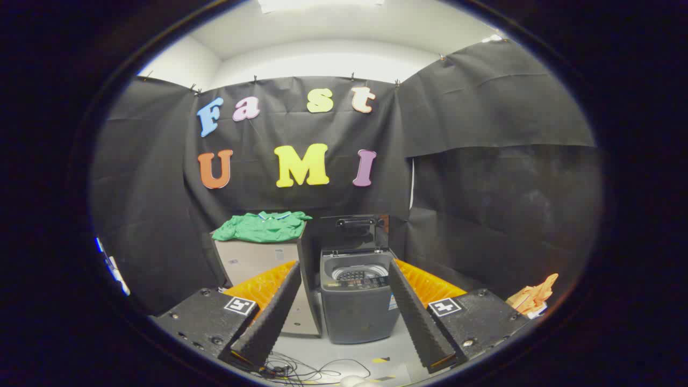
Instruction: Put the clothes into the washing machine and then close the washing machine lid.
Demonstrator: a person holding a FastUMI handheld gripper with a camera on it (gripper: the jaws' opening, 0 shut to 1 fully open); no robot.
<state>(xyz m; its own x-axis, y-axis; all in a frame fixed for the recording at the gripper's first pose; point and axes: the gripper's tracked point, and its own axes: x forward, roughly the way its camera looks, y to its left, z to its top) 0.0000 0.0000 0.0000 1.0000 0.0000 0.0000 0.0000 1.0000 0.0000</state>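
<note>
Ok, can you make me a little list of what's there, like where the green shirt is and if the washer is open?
clothes: green shirt lying crumpled on top of the beige cabinet
washing machine: dark grey, on the floor right of the cabinet
lid: up, drum open
gripper: fingers spread wide, holding nothing, machine seen between them
floor: loose cables just ahead of the fingers
</note>
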